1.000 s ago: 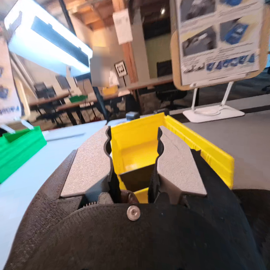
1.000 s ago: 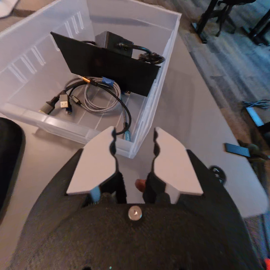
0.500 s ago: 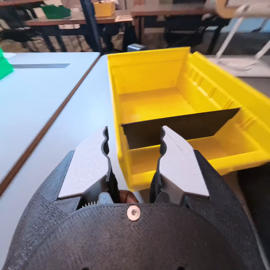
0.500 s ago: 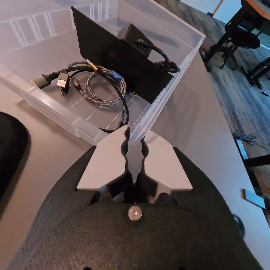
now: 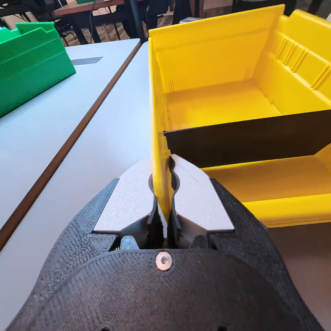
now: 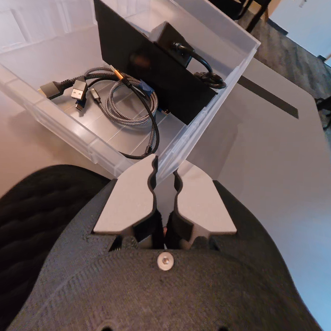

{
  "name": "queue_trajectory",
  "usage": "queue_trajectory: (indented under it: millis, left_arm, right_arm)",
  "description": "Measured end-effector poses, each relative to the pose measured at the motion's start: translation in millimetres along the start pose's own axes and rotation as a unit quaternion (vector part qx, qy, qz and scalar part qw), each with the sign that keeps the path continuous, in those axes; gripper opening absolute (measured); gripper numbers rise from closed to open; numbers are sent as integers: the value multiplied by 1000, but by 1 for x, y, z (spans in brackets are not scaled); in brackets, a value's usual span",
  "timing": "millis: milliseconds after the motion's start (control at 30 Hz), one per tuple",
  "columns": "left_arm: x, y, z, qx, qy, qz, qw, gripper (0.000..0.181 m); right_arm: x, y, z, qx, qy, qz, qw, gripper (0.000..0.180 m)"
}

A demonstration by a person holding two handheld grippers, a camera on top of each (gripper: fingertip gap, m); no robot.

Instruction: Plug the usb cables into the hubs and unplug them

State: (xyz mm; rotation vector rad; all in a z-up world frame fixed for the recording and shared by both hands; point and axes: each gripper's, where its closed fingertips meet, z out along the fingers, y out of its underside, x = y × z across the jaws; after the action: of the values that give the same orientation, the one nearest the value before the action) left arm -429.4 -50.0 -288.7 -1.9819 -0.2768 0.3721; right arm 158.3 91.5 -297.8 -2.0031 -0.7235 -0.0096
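My left gripper (image 5: 161, 161) is shut on the left side wall of an empty yellow bin (image 5: 215, 44), one finger inside and one outside. A black divider (image 5: 250, 136) crosses the bin. My right gripper (image 6: 165, 166) is shut on the right wall of a clear plastic bin (image 6: 238, 59), near its front corner. In the clear bin lie several braided USB cables (image 6: 129, 107) with loose plugs. Behind its black divider (image 6: 161, 71) sits a black hub (image 6: 172, 35) with its own short cable.
A green bin (image 5: 32, 68) stands at the left on the neighbouring white table. A brown seam (image 5: 86, 116) runs between the tables. A black padded mat (image 6: 35, 206) lies left of my right gripper. The table edge (image 6: 304, 161) and the floor are to the right.
My left gripper moved to the yellow bin's left wall and shut on it. My right gripper closed on the clear bin's right wall, and the bin now looks nearer and turned.
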Motion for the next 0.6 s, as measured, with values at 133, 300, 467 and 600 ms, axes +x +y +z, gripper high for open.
queue_trajectory:
  millis: [133,300,467,600]
  left_arm:
    - [-3,-1,1,12,3,-18,1000,5]
    - [-16,2,-2,12,-16,-22,1000,5]
    - [-27,6,-8,8,-16,-21,1000,5]
    - [-36,11,-14,3,-18,-19,1000,5]
  right_arm:
    - [-42,-22,11,-5,-29,-44,999,18]
    - [-90,-47,21,-7,-61,-76,995,21]
    - [-128,-69,31,5,-79,-97,992,21]
    - [-155,-85,40,15,-99,-115,988,21]
